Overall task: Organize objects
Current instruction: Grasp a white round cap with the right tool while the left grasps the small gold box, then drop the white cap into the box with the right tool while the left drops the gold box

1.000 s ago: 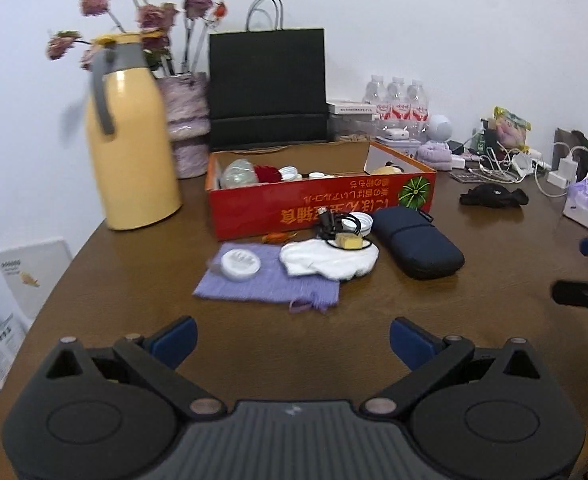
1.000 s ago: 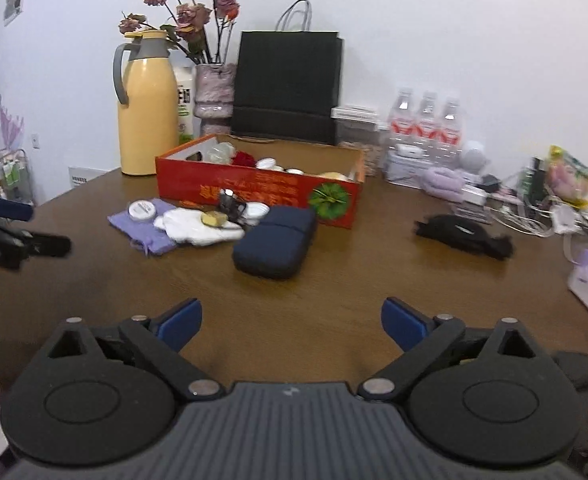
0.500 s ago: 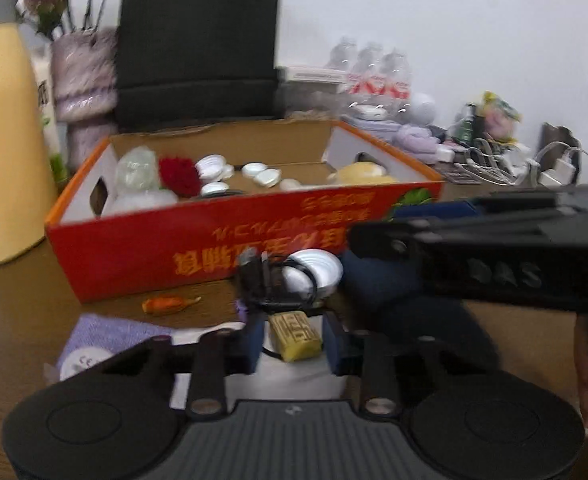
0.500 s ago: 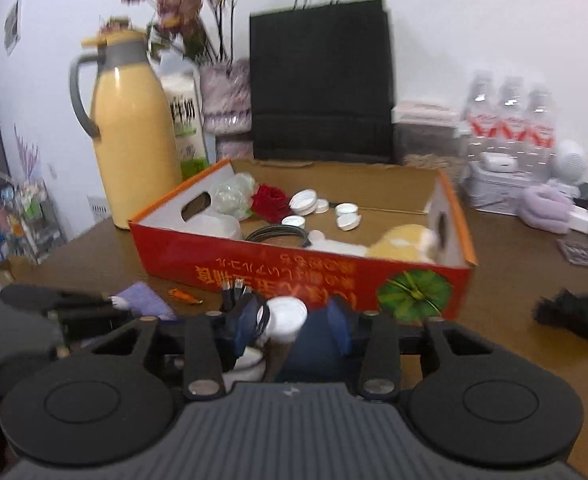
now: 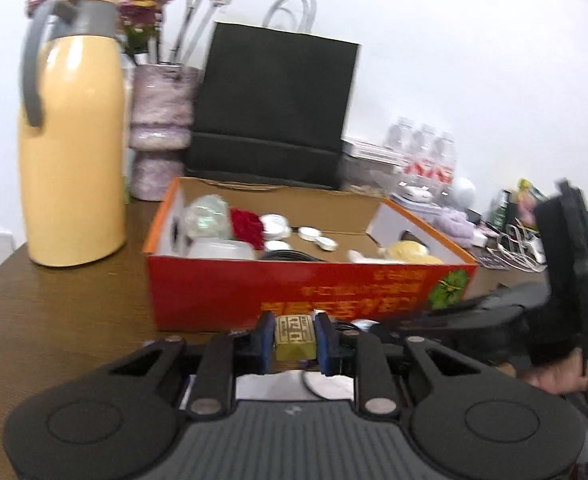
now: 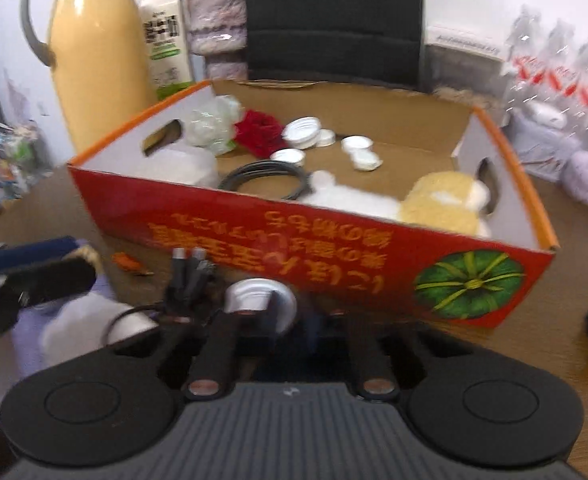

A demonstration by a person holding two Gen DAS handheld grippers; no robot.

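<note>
Left gripper (image 5: 294, 338) hanging low over the brown wooden table (image 5: 61, 312), jaws clamping a small gold-yellow rectangular block with dark printing (image 5: 294, 336) between the blue pads (image 5: 264, 336), just in front of the near wall of the open red cardboard box with orange rim (image 5: 310, 288). Lying beneath at 6 o'clock, a white cloth (image 5: 265, 386). Right gripper (image 6: 289, 316) pressing in close at the box's near wall (image 6: 294, 240), jaws drawn near together around a round white and silver cap (image 6: 259, 298), though contact blurring too much to tell. Bundled black cable with plugs (image 6: 187, 276) sitting at 10 o'clock of that cap. Resting inside the box: red fabric flower (image 6: 259, 128), white lids (image 6: 304, 130), coiled black cable (image 6: 265, 178), pale yellow plush (image 6: 442, 204). Standing at 10 o'clock beyond the box, tall yellow thermos jug with grey handle (image 5: 71, 128); at 12 o'clock, black paper bag (image 5: 273, 104).
</note>
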